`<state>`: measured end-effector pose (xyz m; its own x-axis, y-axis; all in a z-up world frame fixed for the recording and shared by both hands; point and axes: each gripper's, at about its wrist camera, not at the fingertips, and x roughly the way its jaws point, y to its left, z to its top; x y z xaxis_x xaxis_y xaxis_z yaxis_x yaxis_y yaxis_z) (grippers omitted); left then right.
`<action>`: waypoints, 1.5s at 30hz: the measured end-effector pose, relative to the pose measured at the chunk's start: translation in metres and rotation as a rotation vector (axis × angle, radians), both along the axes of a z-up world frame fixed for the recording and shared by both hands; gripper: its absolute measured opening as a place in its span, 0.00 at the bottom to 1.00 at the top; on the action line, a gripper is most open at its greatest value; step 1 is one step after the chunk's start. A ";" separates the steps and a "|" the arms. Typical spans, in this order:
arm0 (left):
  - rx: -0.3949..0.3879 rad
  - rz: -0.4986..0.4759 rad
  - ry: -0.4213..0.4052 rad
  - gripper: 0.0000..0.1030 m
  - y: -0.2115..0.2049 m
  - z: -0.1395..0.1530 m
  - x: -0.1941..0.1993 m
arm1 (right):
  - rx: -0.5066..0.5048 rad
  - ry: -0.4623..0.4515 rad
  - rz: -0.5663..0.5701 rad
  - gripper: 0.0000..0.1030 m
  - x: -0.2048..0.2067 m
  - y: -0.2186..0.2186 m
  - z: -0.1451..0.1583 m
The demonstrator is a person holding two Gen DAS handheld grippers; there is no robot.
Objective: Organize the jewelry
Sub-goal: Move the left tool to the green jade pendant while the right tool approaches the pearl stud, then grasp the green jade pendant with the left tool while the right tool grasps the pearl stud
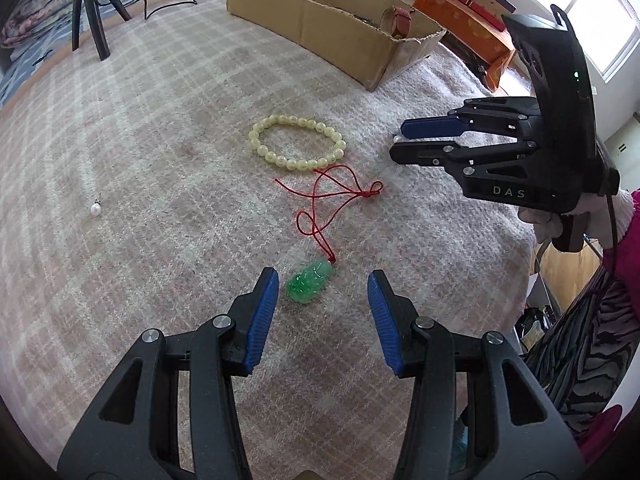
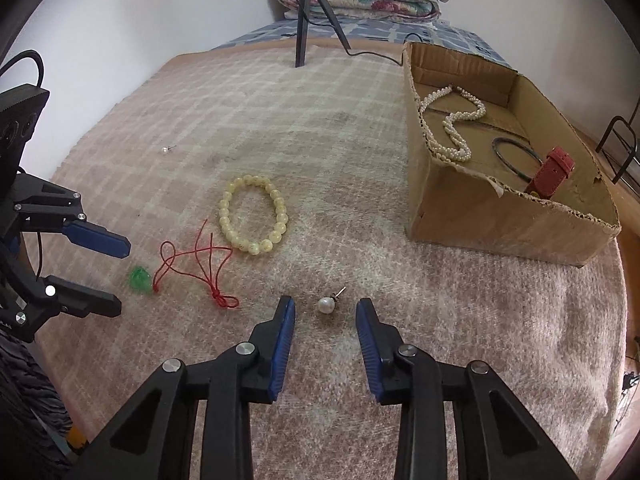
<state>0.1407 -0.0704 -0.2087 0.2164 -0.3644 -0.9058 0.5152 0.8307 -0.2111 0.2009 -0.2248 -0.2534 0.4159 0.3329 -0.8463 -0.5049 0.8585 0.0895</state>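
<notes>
Jaws of left gripper [image 1: 323, 292] spread, green pendant [image 1: 309, 285] on blanket [image 1: 160, 160] betw. them, untouched, right gripper [image 2: 325, 322] jaws spread w/ pearl earring [image 2: 327, 304] between, yellow bead bracelet [image 2: 253, 215] beyond, cardboard box [image 2: 500, 216] w/ pearl necklace [image 2: 452, 122] at right.

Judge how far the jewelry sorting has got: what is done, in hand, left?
Done: pearl necklace, dark bangle and red strap lie in the cardboard box. In hand: nothing; both grippers open. Left: pearl earring, second earring, bead bracelet, green pendant.
</notes>
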 end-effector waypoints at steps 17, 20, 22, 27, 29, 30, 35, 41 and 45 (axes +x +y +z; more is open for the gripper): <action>0.094 -0.026 -0.011 0.17 -0.018 -0.018 -0.003 | -0.033 -0.004 0.005 0.24 0.002 0.006 -0.006; 0.104 -0.026 -0.024 0.17 -0.018 -0.016 -0.004 | -0.048 -0.013 0.008 0.17 0.001 0.006 -0.005; 0.104 -0.021 -0.028 0.17 -0.021 -0.016 -0.004 | -0.057 -0.018 0.011 0.12 0.000 0.007 -0.005; 0.076 -0.003 -0.029 0.17 -0.019 -0.009 -0.004 | -0.059 -0.029 0.014 0.06 -0.003 0.008 0.000; 0.059 0.004 -0.032 0.17 -0.014 -0.004 -0.005 | -0.047 -0.037 0.013 0.06 -0.004 0.007 0.005; 0.053 0.008 -0.036 0.17 -0.013 -0.001 -0.006 | -0.041 -0.042 0.013 0.06 -0.005 0.007 0.008; -0.004 0.040 -0.058 0.17 -0.002 0.021 -0.005 | -0.011 -0.069 0.010 0.06 -0.009 0.004 0.024; -0.093 0.098 -0.101 0.17 0.015 0.056 0.004 | 0.016 -0.108 0.003 0.06 -0.012 0.001 0.044; -0.141 0.128 -0.146 0.17 0.019 0.082 0.015 | 0.039 -0.141 -0.010 0.06 -0.012 -0.005 0.061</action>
